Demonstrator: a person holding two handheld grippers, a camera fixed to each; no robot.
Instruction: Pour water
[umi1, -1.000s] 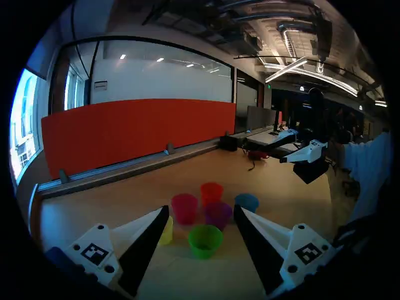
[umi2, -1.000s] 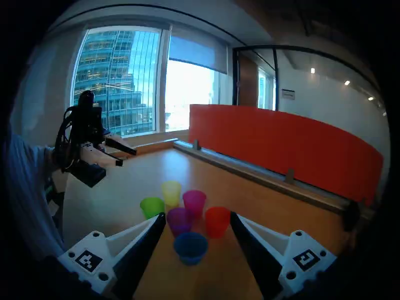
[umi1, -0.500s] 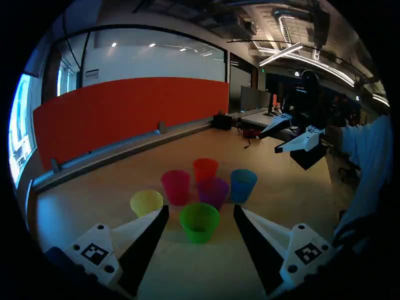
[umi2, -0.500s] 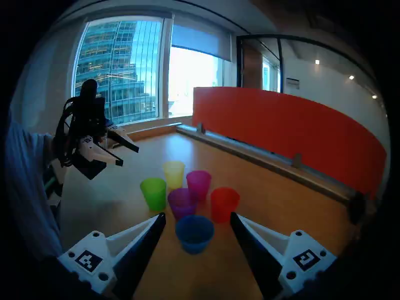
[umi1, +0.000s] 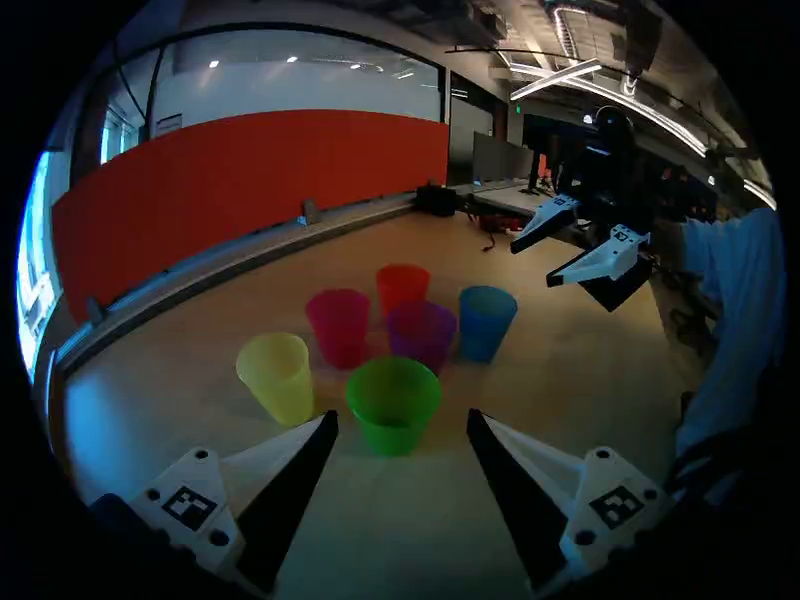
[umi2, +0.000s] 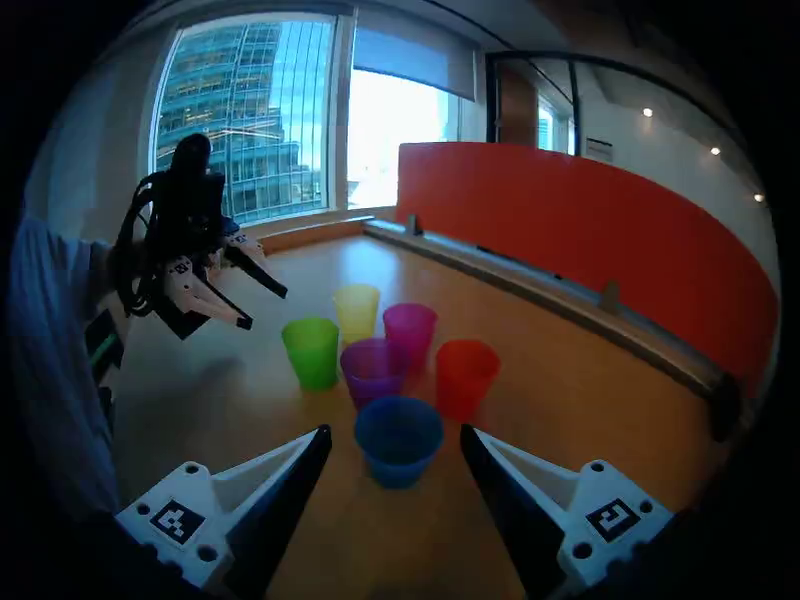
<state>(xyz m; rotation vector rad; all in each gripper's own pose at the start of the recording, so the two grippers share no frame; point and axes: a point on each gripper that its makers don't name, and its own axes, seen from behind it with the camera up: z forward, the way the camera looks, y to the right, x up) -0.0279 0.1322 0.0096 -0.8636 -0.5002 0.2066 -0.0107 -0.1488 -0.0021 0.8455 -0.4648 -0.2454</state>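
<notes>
Green cup (umi1: 393, 405) and blue cup (umi2: 398, 440) stand upright, mouths up. I've got green just ahead of my left gripper (umi1: 400, 414), blue ahead of my right gripper (umi2: 395, 430). Both are spread wide, pinching nothing.

On the wooden table (umi1: 560, 390) stand, close together, a yellow cup (umi1: 276, 375), green cup (umi1: 393, 402), pink cup (umi1: 338, 326), red cup (umi1: 402, 288), purple cup (umi1: 422, 333) and blue cup (umi1: 486, 321).
</notes>
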